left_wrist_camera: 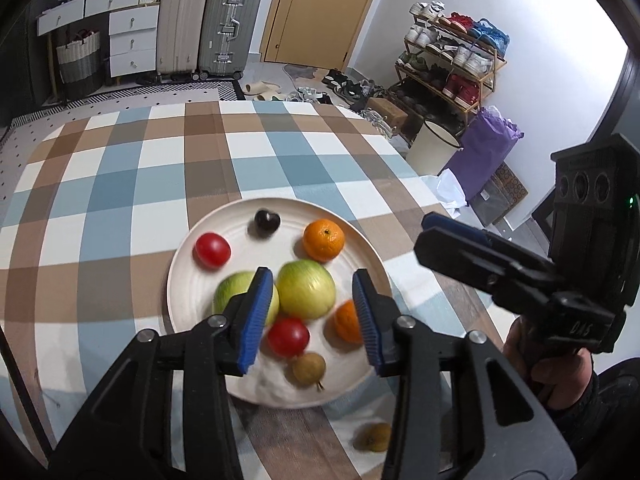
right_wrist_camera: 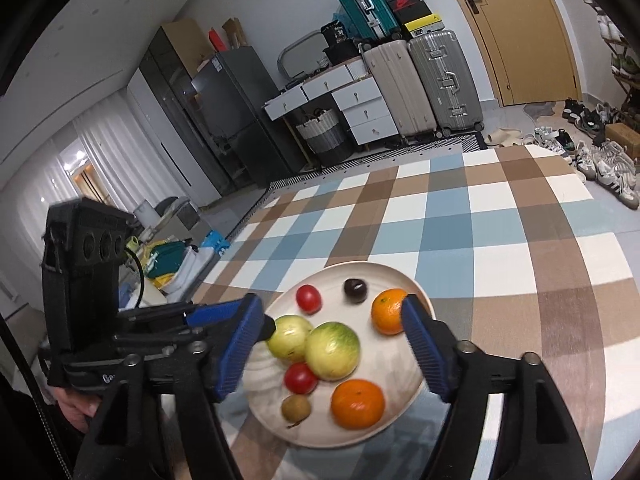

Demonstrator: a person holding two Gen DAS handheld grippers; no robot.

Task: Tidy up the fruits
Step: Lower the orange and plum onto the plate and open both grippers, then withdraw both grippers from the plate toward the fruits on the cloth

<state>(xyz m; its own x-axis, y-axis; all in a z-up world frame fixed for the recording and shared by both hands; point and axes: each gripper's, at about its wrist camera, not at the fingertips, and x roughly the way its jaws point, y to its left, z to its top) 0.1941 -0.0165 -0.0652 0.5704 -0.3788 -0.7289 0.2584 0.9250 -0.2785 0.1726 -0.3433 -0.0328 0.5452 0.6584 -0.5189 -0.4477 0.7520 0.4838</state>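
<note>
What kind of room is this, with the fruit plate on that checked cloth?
Most likely a lived-in home, near its entrance: a shoe rack crowded with sneakers, suitcases stacked by a wooden door, and a fridge.

White walls, pale floor. Tan wooden door (left_wrist_camera: 320, 12) at the far side. Beige suitcase (left_wrist_camera: 182, 24) and silver suitcase (left_wrist_camera: 230, 28) upright beside white drawers (left_wrist_camera: 132, 40). Shoe rack (left_wrist_camera: 452, 56) along the right wall (shoes spilling onto the floor). Dark fridge (right_wrist_camera: 236, 112), white curtains (right_wrist_camera: 100, 152) glowing with lamplight.
</note>
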